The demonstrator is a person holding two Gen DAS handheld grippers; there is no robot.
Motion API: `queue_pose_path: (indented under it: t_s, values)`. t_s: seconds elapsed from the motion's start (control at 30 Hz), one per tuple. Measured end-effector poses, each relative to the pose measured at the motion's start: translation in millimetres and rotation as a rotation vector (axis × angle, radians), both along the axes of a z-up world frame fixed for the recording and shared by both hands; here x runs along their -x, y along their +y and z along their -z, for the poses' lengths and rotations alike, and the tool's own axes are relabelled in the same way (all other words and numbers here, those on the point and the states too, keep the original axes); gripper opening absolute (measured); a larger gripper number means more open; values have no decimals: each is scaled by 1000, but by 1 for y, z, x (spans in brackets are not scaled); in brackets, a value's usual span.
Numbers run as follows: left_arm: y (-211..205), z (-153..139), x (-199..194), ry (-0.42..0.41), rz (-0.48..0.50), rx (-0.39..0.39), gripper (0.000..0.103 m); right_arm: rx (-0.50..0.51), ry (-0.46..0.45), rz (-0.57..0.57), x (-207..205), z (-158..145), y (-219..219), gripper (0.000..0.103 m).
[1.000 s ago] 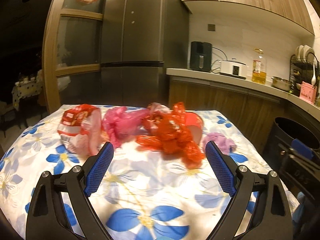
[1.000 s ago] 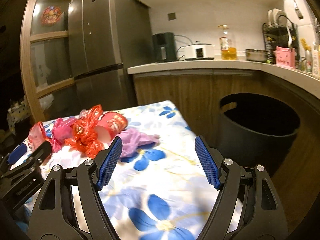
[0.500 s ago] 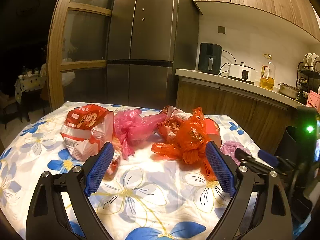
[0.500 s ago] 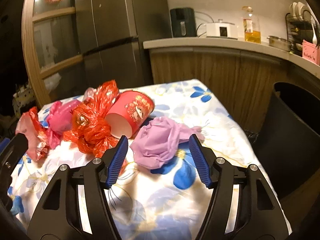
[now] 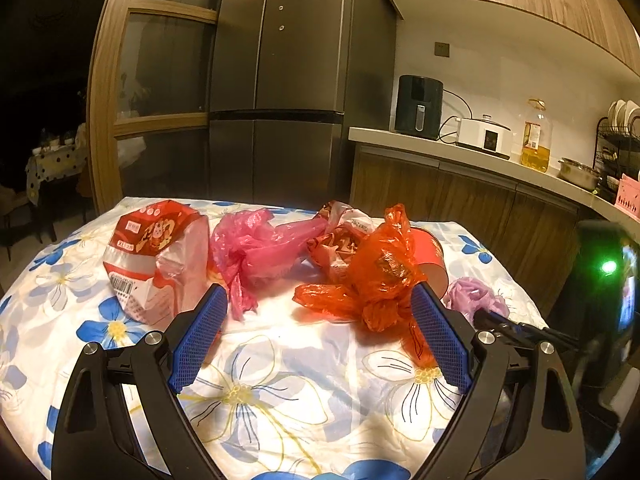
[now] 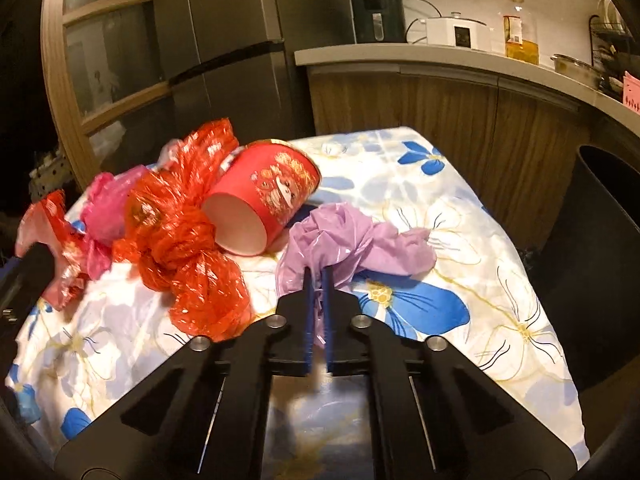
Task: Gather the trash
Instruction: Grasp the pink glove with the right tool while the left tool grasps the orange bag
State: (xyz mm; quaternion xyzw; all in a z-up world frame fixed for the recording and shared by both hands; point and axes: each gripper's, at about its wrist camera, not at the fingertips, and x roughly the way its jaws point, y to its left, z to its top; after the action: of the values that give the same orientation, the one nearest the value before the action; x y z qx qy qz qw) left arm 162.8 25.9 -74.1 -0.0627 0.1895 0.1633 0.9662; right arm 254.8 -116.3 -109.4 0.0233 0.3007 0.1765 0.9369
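Observation:
Trash lies in a row on the flowered tablecloth. From left: a red and white snack bag, a pink plastic bag, an orange-red knotted bag, a red paper cup on its side, and a crumpled purple plastic bag. My right gripper is shut on the near edge of the purple bag, which still rests on the cloth. My left gripper is open just short of the orange-red bag, touching nothing. The right gripper shows at the purple bag in the left wrist view.
A dark round bin stands on the floor off the table's right edge. Behind are a steel fridge, a wooden cabinet with glass doors and a counter with appliances and an oil bottle.
My right gripper came forward and down to the purple bag and shut on its edge. My left gripper drifted a little closer to the row of trash and stayed open.

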Motion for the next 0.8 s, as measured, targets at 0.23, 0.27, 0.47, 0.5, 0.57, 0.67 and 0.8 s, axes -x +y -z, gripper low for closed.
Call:
queue_pose_path:
  t_s: [0.23,0.27,0.47,0.5,0.57,0.67,0.8]
  values:
    - [-11,0,-25,13,31,5,89,-50,-120,63,33,-26,-35,2]
    - [-12,1,-30,21,38,15,89,-56,-124,67,36,-28,-38,2]
    - [-16,9,-60,66,56,41,84,-71,-134,89,47,-32,-57,2]
    - [-15,12,-65,84,64,51,77,-72,-135,89,47,-32,-58,2]
    - [-11,18,-72,119,88,94,67,-71,-142,87,50,-33,-60,2]
    - [-6,23,-72,130,120,153,43,-72,-141,88,52,-32,-61,2]
    - [-9,26,-67,127,129,138,33,-73,-138,92,56,-31,-62,2]
